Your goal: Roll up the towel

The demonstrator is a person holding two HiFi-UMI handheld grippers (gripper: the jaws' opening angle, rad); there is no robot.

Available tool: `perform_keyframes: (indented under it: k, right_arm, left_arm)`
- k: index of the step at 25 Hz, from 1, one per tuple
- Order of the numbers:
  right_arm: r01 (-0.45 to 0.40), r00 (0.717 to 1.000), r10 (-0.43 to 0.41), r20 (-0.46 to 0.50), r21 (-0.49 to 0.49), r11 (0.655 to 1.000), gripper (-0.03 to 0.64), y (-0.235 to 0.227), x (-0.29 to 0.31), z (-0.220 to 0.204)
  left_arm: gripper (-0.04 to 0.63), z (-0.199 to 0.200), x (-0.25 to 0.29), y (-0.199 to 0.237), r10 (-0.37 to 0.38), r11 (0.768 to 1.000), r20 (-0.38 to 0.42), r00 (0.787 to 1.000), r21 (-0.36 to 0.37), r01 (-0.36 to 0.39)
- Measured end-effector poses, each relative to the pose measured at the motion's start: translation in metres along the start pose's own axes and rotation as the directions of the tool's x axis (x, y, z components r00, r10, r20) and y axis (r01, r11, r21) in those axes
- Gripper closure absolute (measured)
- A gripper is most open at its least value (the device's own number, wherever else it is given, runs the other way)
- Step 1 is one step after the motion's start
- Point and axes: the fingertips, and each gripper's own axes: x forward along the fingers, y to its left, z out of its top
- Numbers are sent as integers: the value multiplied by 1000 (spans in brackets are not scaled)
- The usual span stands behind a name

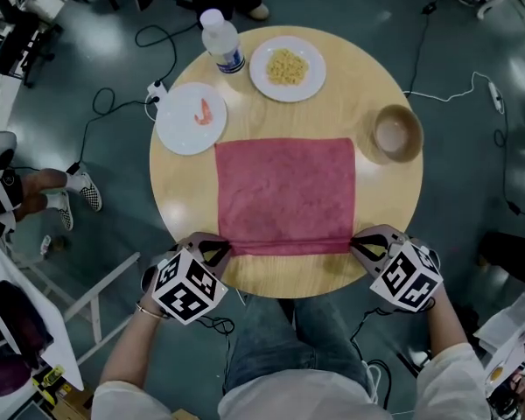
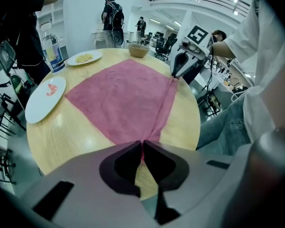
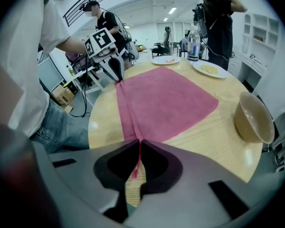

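Note:
A pink towel (image 1: 284, 191) lies spread on the round wooden table (image 1: 271, 274), its near edge folded over into a narrow strip (image 1: 289, 248). My left gripper (image 1: 220, 250) is shut on the near left corner of that strip, seen pinched between the jaws in the left gripper view (image 2: 142, 145). My right gripper (image 1: 357, 245) is shut on the near right corner, where a bit of towel (image 3: 133, 167) hangs between the closed jaws in the right gripper view. Each gripper view shows the other gripper across the fold (image 2: 176, 72) (image 3: 118, 75).
A wooden bowl (image 1: 396, 133) stands at the table's right edge. A plate with yellow food (image 1: 287, 68), a water bottle (image 1: 222, 42) and a plate with something pink (image 1: 191, 117) sit at the back. Cables lie on the floor; people stand nearby.

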Motion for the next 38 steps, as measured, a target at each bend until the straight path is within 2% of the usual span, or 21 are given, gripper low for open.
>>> perform_keyframes:
  k: [7, 10, 15, 18, 22, 26, 33, 38]
  right_arm:
    - [72, 997, -72, -11, 0, 997, 598, -14, 9, 2]
    - [97, 995, -97, 8, 13, 995, 578, -19, 8, 5]
    - [122, 992, -122, 9, 24, 992, 549, -24, 0, 5]
    - [138, 990, -139, 28, 28, 990, 548, -23, -5, 9]
    - [154, 988, -153, 27, -16, 988, 549, -11, -14, 13]
    - [131, 991, -131, 1, -66, 989, 557, 8, -14, 13]
    - [182, 983, -182, 10, -85, 980, 554, 11, -17, 11]
    - [171, 985, -174, -4, -175, 970, 548, 25, -11, 14]
  left_arm:
    - [569, 2, 4, 9, 38, 998, 10, 999, 40, -38]
    - [560, 2, 0, 13, 28, 999, 56, 998, 13, -29]
    - [473, 0, -13, 17, -5, 999, 92, 996, -32, 8]
    - [449, -2, -19, 19, 17, 1000, 96, 995, -24, -15]
    - [453, -1, -30, 10, 57, 997, 103, 993, 51, -63]
    - [471, 1, -29, -19, 25, 990, 88, 996, 137, -37]
    - [480, -2, -16, -37, 26, 984, 75, 997, 175, -39]
    - [482, -4, -7, -36, 61, 977, 67, 996, 202, -73]
